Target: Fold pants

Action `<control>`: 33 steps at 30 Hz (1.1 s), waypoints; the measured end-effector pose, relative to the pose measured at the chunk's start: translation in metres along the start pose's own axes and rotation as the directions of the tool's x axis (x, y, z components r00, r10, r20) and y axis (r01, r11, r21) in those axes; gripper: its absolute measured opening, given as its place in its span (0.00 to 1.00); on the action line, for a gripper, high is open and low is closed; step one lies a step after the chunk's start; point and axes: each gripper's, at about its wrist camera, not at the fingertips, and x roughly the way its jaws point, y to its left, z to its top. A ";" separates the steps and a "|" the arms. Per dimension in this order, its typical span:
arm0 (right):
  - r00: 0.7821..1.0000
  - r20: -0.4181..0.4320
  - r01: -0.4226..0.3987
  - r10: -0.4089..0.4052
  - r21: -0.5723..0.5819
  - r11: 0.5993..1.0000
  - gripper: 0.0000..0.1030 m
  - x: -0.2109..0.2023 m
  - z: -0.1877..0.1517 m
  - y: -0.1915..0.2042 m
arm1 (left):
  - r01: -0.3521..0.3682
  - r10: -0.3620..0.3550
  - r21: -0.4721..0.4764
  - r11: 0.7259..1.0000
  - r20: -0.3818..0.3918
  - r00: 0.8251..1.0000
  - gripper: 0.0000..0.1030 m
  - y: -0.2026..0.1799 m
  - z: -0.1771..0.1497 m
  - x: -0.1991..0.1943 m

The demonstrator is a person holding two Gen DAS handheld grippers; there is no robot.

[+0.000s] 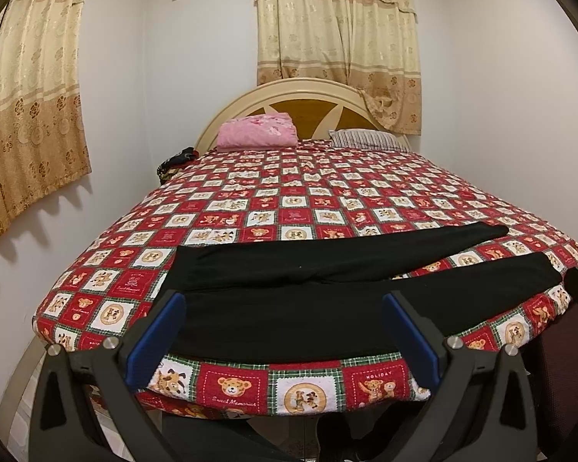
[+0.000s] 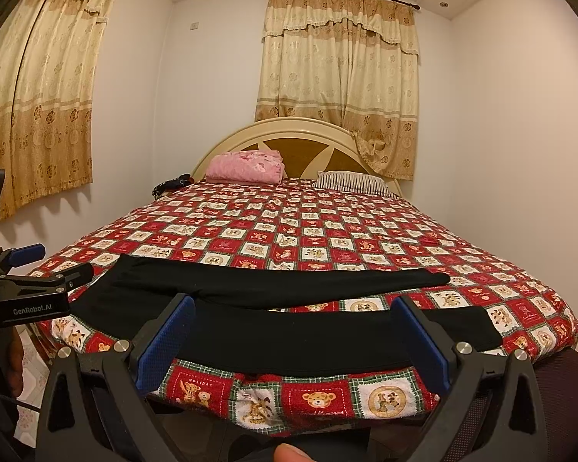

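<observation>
While both the left gripper [image 1: 283, 331] and right gripper [image 2: 294, 333] hover wide open (nothing held), the black pants [image 1: 308, 288] lie unfolded; each must pinch an end.

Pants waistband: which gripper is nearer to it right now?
Left. The left gripper, open, hovers at the waistband end of the black pants. The right gripper, also open, sits further along, over the near leg.
</observation>
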 end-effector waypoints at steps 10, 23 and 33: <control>1.000 -0.002 0.000 0.000 -0.003 1.000 0.99 0.001 -0.003 0.000 | 0.001 -0.001 0.000 1.000 0.001 1.000 1.00 0.001 0.000 0.000; 1.000 -0.005 0.002 -0.002 -0.005 1.000 0.99 0.003 -0.004 0.001 | 0.002 -0.002 -0.001 1.000 0.000 1.000 1.00 0.002 -0.001 0.001; 1.000 -0.010 0.000 0.000 -0.008 1.000 0.99 0.003 -0.005 0.000 | -0.001 0.001 -0.001 1.000 -0.002 1.000 1.00 0.005 -0.003 0.002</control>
